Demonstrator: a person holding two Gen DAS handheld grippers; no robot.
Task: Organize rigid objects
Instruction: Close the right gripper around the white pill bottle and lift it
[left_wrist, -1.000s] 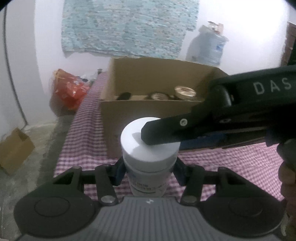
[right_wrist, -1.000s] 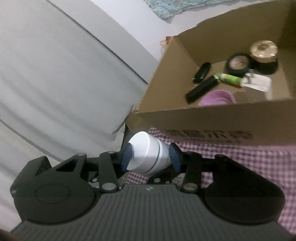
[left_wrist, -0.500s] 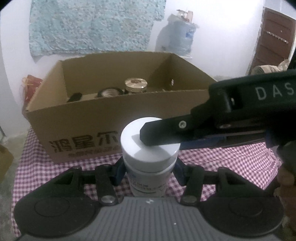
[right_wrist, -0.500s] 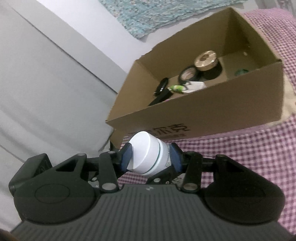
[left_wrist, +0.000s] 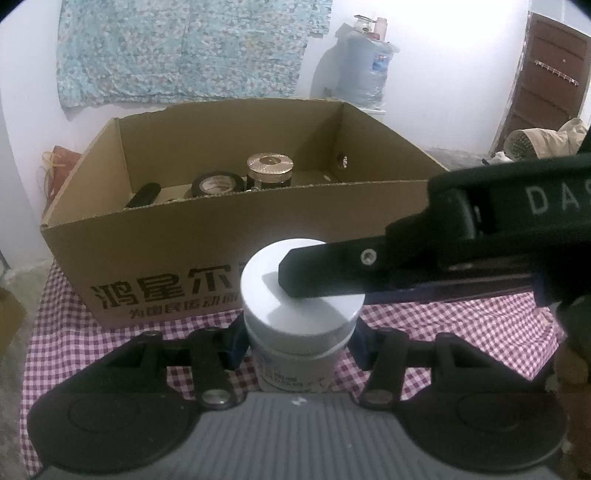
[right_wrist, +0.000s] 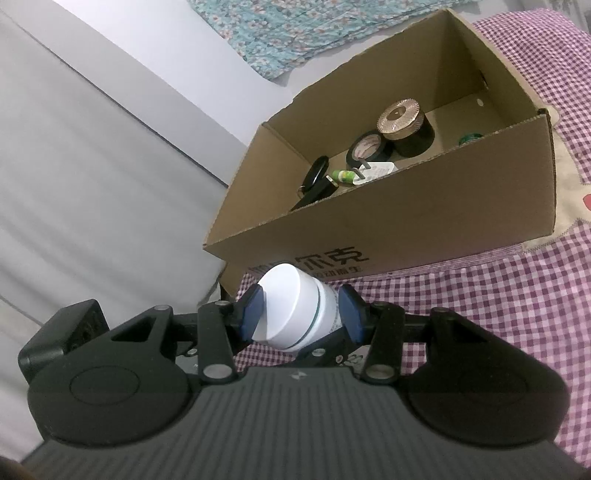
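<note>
Swinging round, we now face the cardboard box (left_wrist: 236, 236) squarely. Our left gripper (left_wrist: 299, 341) clamps the white jar (left_wrist: 299, 295) body upright; our right gripper (right_wrist: 301, 312) clamps its lid from three o'clock. Box opening lies at twelve o'clock, just beyond.

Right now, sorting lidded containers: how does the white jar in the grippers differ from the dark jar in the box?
The white jar is all white with a flat plain lid; the dark jar is black with a ribbed coppery lid. The white jar is clamped outside the cardboard box by both grippers; the dark jar stands inside, untouched. Both are round and lidded.
</note>
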